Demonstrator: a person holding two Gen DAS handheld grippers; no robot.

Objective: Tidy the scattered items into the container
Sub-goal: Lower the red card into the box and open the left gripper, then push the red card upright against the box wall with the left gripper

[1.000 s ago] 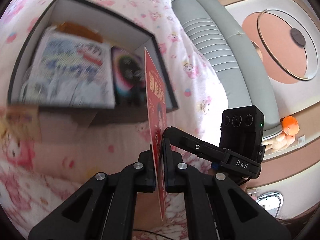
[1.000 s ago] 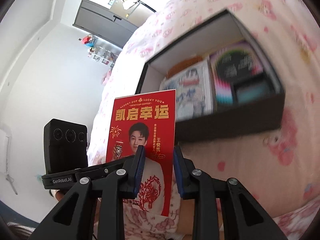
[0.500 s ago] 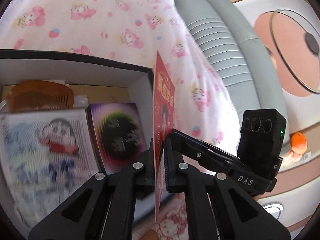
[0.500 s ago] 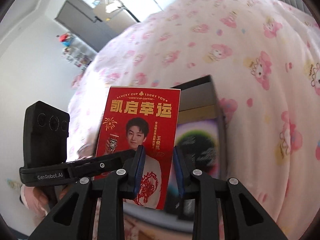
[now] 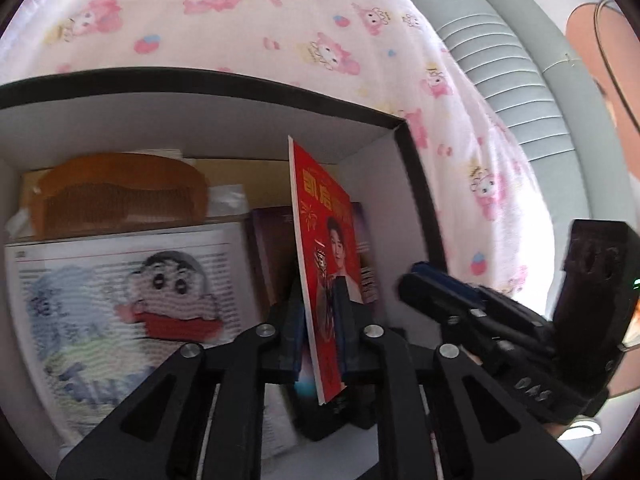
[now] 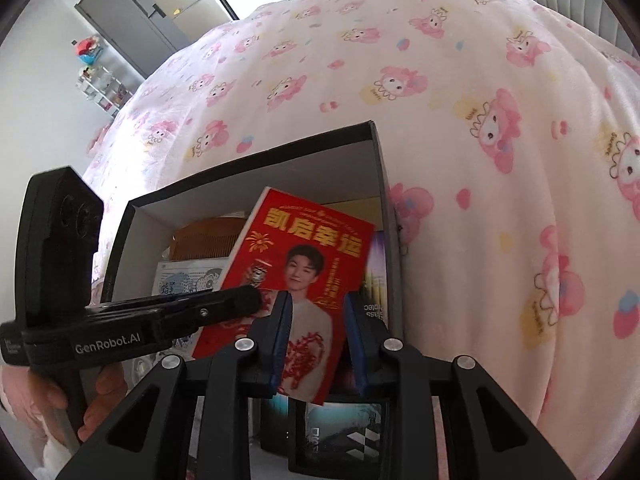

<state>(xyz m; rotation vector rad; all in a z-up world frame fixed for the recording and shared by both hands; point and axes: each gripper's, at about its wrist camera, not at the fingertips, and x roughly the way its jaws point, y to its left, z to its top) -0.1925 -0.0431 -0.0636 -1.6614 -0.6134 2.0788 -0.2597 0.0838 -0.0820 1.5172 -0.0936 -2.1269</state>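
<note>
Between our left gripper's (image 5: pixel 319 320) fingers the red card (image 5: pixel 320 280) stands on edge. The jaws look parted on either side of it, so it may be released, though the blur makes that uncertain. The card is over the black box (image 5: pixel 416 184), near its right wall. Our right gripper (image 6: pixel 317 340) hangs just behind with its fingers spread and nothing between them. Inside the box lie a wooden comb (image 5: pixel 120 196), a cartoon booklet (image 5: pixel 132 304) and a dark package (image 6: pixel 340 440) — so most of the tidying seems done, with this card left to settle. Room is tight by the wall and freer leftward. Pink bedding (image 6: pixel 460 120) surrounds the box.
</note>
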